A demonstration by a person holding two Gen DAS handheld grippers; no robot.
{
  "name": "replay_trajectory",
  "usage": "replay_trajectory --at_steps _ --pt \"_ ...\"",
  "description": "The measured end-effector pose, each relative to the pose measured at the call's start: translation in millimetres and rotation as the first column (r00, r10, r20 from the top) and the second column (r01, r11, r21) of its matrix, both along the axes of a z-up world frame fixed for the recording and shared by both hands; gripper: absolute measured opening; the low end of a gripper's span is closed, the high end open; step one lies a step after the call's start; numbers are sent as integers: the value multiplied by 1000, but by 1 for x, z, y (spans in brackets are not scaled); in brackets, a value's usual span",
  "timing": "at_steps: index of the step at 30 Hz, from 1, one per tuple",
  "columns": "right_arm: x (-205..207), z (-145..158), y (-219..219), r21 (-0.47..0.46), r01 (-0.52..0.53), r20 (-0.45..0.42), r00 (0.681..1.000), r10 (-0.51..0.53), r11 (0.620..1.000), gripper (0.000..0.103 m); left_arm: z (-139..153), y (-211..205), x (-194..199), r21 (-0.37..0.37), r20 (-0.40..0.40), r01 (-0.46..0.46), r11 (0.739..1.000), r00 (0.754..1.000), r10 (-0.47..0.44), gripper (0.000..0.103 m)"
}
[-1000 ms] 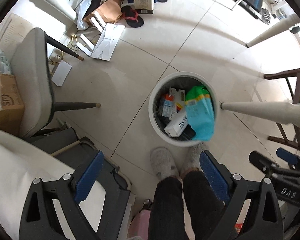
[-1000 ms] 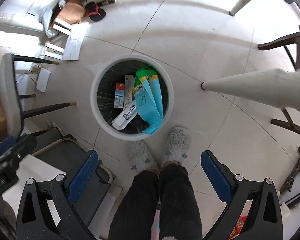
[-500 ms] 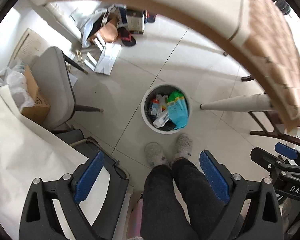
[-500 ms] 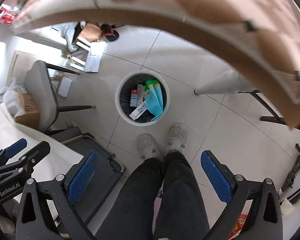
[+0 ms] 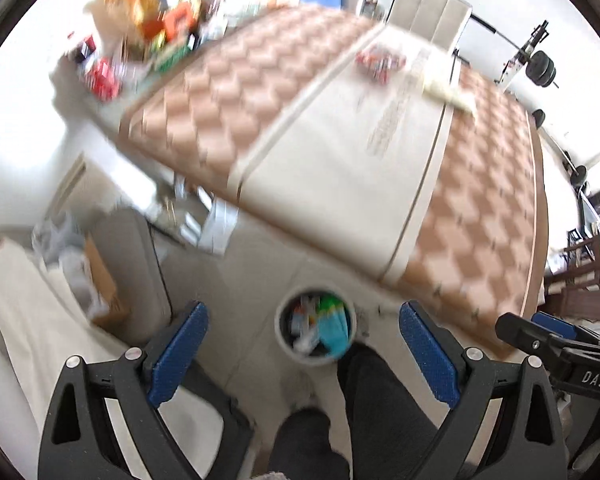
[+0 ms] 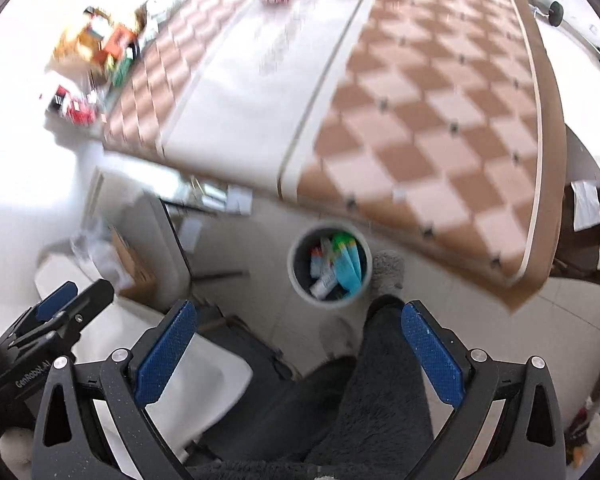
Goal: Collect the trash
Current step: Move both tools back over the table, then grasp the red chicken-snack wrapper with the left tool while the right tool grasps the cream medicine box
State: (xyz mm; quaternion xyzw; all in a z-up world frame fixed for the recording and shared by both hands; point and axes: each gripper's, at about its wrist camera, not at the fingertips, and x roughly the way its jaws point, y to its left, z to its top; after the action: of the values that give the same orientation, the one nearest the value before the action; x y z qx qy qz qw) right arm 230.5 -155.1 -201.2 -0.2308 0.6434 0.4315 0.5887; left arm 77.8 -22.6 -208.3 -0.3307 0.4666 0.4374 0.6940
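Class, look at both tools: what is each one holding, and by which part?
Nothing is held. The left tool and the right tool are both open and empty, above the trash bin on the floor.

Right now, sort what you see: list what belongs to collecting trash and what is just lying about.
Job:
- bin, already holding packets
- red wrapper on the table
- pale wrapper on the table
- left gripper and right gripper, both open and empty

Lying about:
- chair
- cardboard box
- snack pile, blurred
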Motion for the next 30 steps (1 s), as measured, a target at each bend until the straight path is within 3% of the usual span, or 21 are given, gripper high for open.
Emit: replay_trajectory --at_steps 5,9,12,16,21,25,28,30 --pt "65 5 69 18 -38 30 999 37 999 103 21 63 70 79 -40 35 996 999 -32 98" --pt "129 -12 143 -57 -143 104 983 149 988 103 9 124 126 93 -128 56 994 991 -44 103" --pt "169 -32 206 -138 -246 163 950 267 959 103 -8 166 168 88 -196 68 994 979 -49 103" --pt "205 -77 288 -284 -374 212 873 438 883 103 -34 212 207 57 -244 53 997 969 -37 103" --pt "227 -138 360 -418 -485 204 774 600 768 103 -61 250 241 7 -290 45 999 956 -41 103" --pt "231 -181 403 -500 -585 190 646 740 639 103 -79 268 259 -18 -333 59 998 941 -61 103" --pt "232 -201 418 -507 -631 147 608 780 587 103 -86 277 267 -34 -349 61 998 934 -70 103" --pt "235 -206 426 -496 -653 122 600 790 573 103 -89 281 270 -42 -352 58 997 934 -69 103"
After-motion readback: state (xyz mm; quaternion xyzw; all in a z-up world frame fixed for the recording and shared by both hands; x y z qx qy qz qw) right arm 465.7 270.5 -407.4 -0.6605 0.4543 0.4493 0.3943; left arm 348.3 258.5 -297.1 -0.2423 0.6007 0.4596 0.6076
